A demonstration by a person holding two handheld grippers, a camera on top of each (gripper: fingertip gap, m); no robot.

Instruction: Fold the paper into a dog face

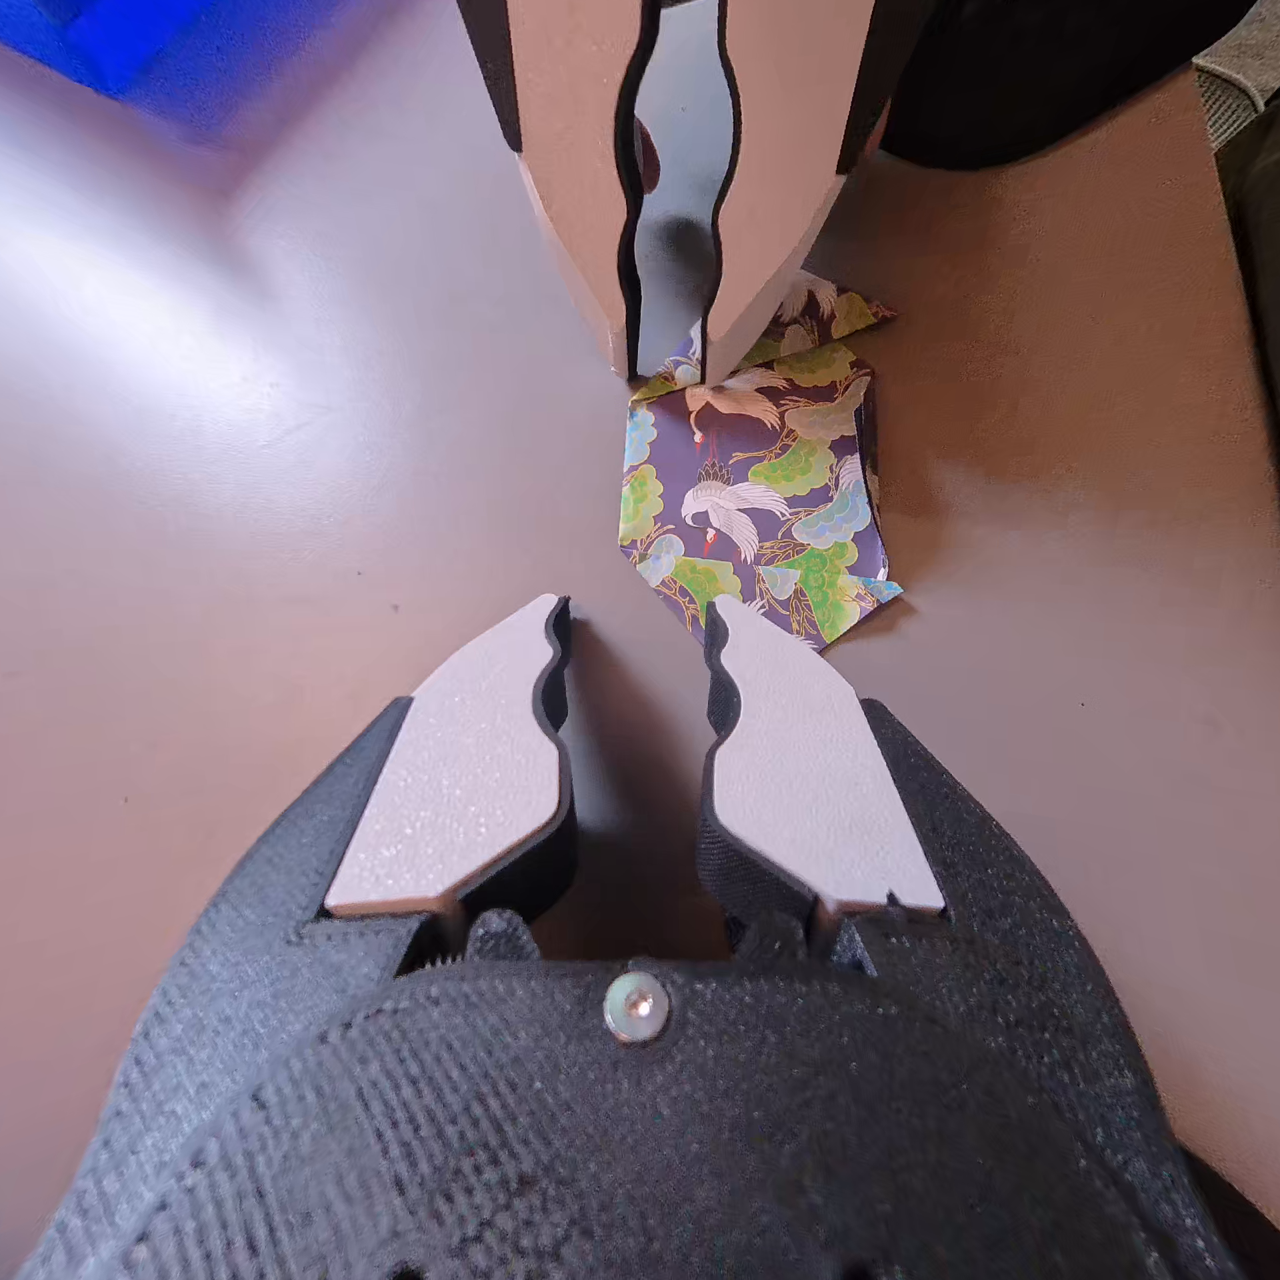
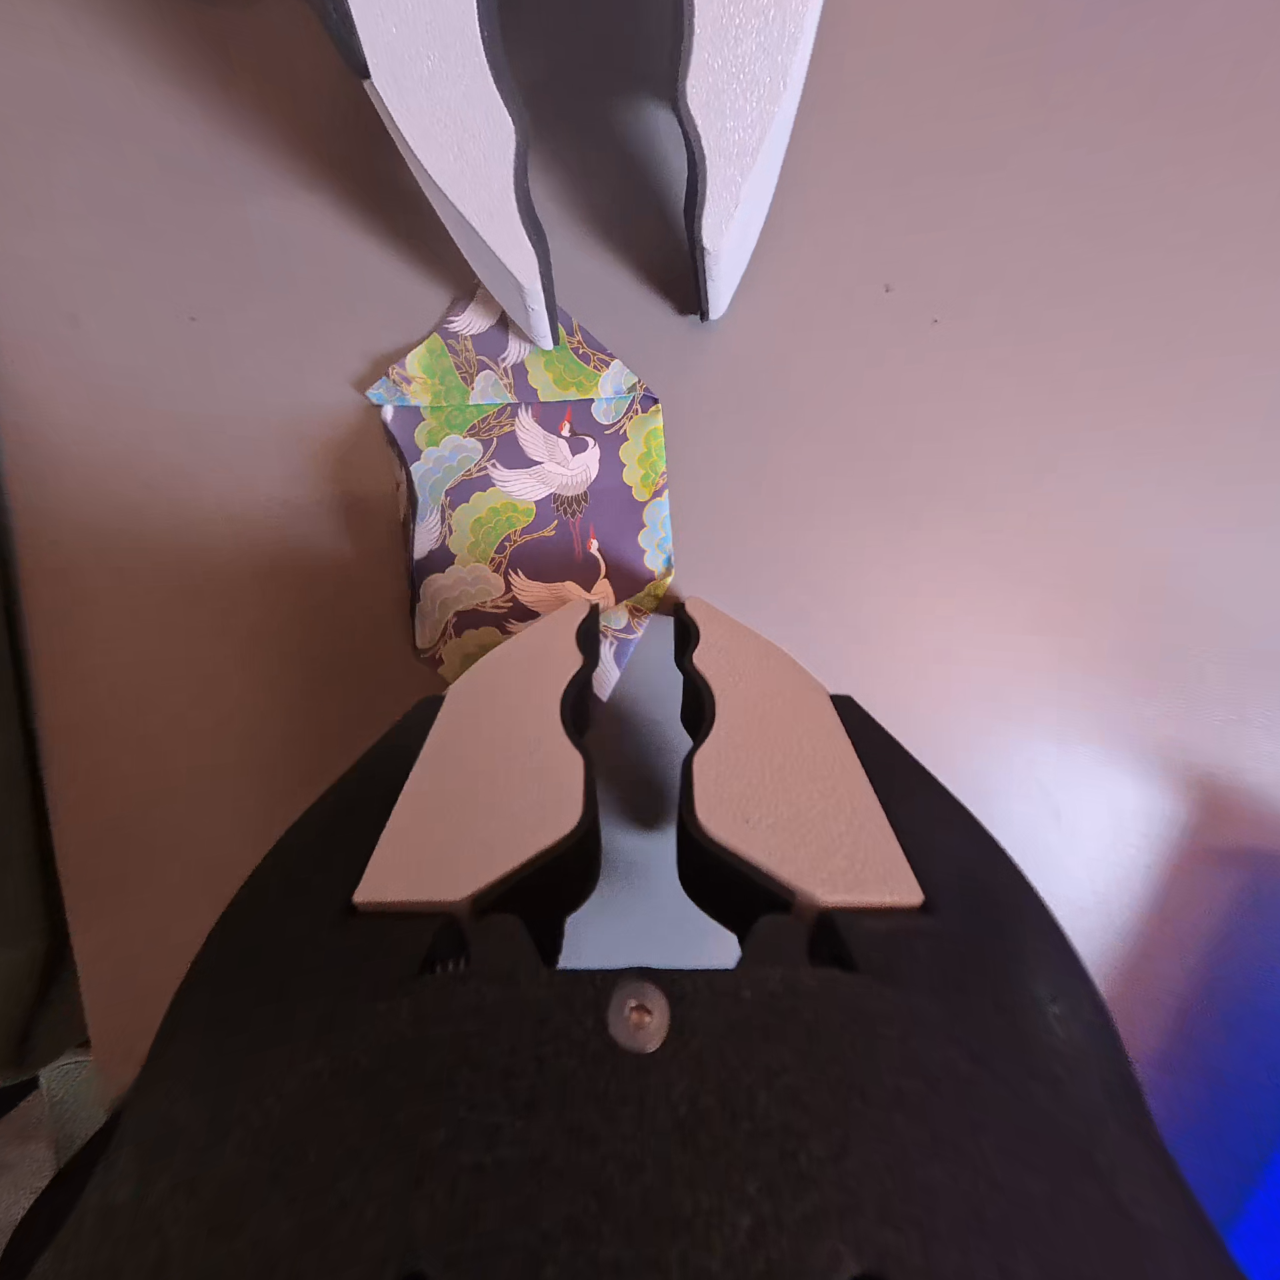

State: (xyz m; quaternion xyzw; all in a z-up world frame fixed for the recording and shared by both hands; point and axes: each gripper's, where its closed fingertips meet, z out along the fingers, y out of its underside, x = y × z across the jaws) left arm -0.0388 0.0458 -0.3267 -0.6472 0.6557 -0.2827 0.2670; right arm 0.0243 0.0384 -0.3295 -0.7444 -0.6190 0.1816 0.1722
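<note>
The folded paper (image 1: 748, 485), purple with white cranes and green and blue clouds, lies flat on the table as a rough hexagon with folded-in corners; it also shows in the right wrist view (image 2: 540, 485). My left gripper (image 1: 637, 609) is open and empty, and one fingertip (image 2: 547, 339) rests on one end of the paper. My right gripper (image 2: 636, 609) is open with a narrow gap at the opposite end. One of its fingertips (image 1: 717, 360) stands on the paper, the other on the table beside it. The two grippers face each other across the paper.
The table (image 1: 277, 554) is a plain matte brownish-grey surface. A blurred blue shape (image 1: 125, 48) lies at its far corner and shows in the right wrist view (image 2: 1240, 1205). A person's dark sleeve (image 1: 1039, 76) is behind the right gripper. My right fingertips sit around 7 centimeters from my left ones. Between my right fingertips and the blurred blue shape (image 1: 125, 48) there is roughly 20 centimeters.
</note>
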